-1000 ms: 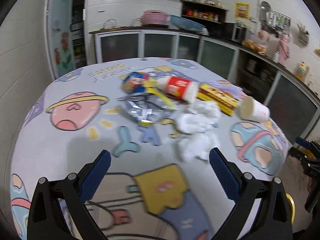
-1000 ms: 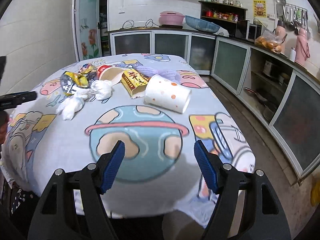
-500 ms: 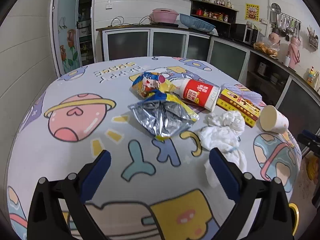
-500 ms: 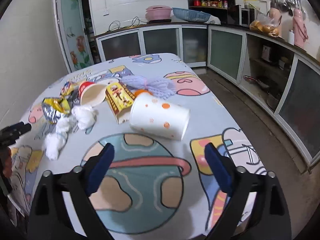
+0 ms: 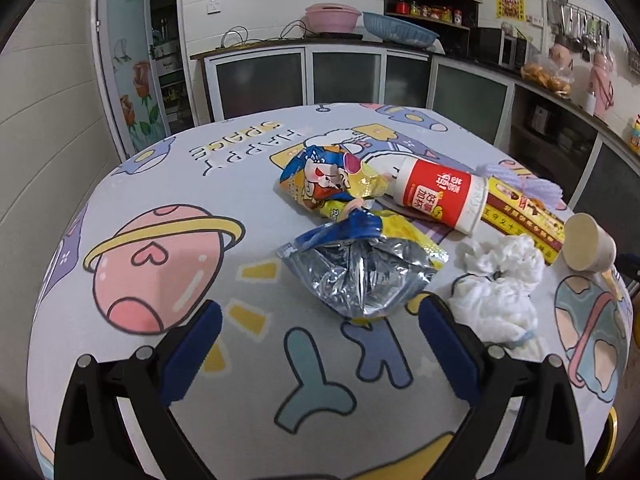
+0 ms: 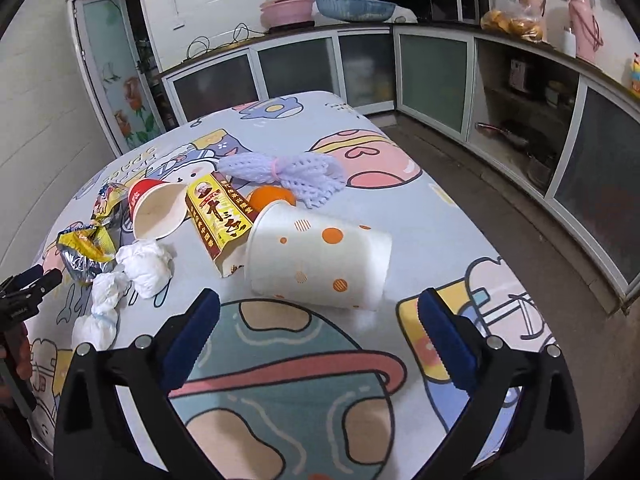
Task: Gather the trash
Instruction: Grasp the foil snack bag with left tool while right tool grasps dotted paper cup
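Observation:
Trash lies on a cartoon tablecloth [image 5: 168,208]. My left gripper [image 5: 316,340] is open and empty, just short of a torn silver snack bag [image 5: 356,276]. Behind it lie a colourful wrapper [image 5: 324,180], a red-and-white cup [image 5: 440,196] on its side, a yellow-red box [image 5: 524,216] and crumpled white tissue [image 5: 496,284]. My right gripper [image 6: 320,336] is open and empty, just short of a white orange-dotted paper cup [image 6: 320,260] on its side. The box [image 6: 220,216], red cup [image 6: 156,212], tissue [image 6: 148,264] and an orange [image 6: 272,198] lie beyond it.
A purple foam net [image 6: 288,172] lies behind the orange. Kitchen cabinets [image 6: 436,80] and counters run along the back and right. The floor [image 6: 500,184] drops off at the table's right edge. The left gripper shows at the right wrist view's left edge [image 6: 28,284].
Both grippers have moved forward over the table toward the trash: the left toward the silver bag, the right toward the dotted cup. Both stay open.

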`<state>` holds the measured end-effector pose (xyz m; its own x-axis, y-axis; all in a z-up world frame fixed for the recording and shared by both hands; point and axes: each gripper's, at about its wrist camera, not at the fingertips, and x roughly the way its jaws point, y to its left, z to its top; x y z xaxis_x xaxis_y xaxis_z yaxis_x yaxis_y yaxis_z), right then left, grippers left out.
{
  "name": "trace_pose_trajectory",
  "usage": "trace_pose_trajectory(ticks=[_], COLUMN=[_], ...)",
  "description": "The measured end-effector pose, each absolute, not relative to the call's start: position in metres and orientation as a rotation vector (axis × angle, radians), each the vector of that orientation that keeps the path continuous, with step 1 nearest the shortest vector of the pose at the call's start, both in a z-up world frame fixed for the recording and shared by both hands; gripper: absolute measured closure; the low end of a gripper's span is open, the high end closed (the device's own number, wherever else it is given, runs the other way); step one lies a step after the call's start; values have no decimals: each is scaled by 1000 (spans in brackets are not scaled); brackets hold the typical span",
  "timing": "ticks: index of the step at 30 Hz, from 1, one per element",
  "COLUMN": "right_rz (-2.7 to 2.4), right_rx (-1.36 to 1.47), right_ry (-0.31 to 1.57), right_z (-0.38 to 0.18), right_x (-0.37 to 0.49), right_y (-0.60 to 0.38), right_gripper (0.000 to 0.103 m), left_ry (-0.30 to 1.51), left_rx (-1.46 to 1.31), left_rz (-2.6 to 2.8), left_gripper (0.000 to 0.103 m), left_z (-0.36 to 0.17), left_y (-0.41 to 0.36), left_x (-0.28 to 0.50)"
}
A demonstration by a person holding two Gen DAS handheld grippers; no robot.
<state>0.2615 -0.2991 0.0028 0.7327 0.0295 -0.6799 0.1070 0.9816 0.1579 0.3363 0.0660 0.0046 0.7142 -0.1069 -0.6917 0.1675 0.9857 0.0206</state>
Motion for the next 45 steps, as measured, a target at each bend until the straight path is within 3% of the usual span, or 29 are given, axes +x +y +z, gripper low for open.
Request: trace_pose_trajectory(ticks=[21, 22, 24, 27, 31, 36, 45], right_rz=[-78, -72, -72, -69, -67, -64, -32], right_rx=[237, 257, 269, 265, 249, 240, 262], right_ry=[897, 904, 915, 917, 907, 895, 870], right_z=[-15, -17, -19, -20, -20, -18, -6], right_x=[328, 329, 331, 333, 332, 328, 310], right_y=[-294, -295, -296, -295, -295, -294, -297], right_gripper=[8, 8, 16, 17, 19, 20, 21], left_ry=[872, 874, 887, 898, 886, 872, 807], left_rx=[24, 15, -17, -63, -70, -86, -127], left_rz=[-207, -210, -213, -233, -260, -279, -311], left_gripper=[9, 12, 37, 58, 74, 83, 85], left_z=[-20, -21, -24, -27, -26, -23, 6], left_y=[60, 61, 63, 68, 66, 65, 75], left_x=[407, 409, 413, 415, 415, 412, 384])
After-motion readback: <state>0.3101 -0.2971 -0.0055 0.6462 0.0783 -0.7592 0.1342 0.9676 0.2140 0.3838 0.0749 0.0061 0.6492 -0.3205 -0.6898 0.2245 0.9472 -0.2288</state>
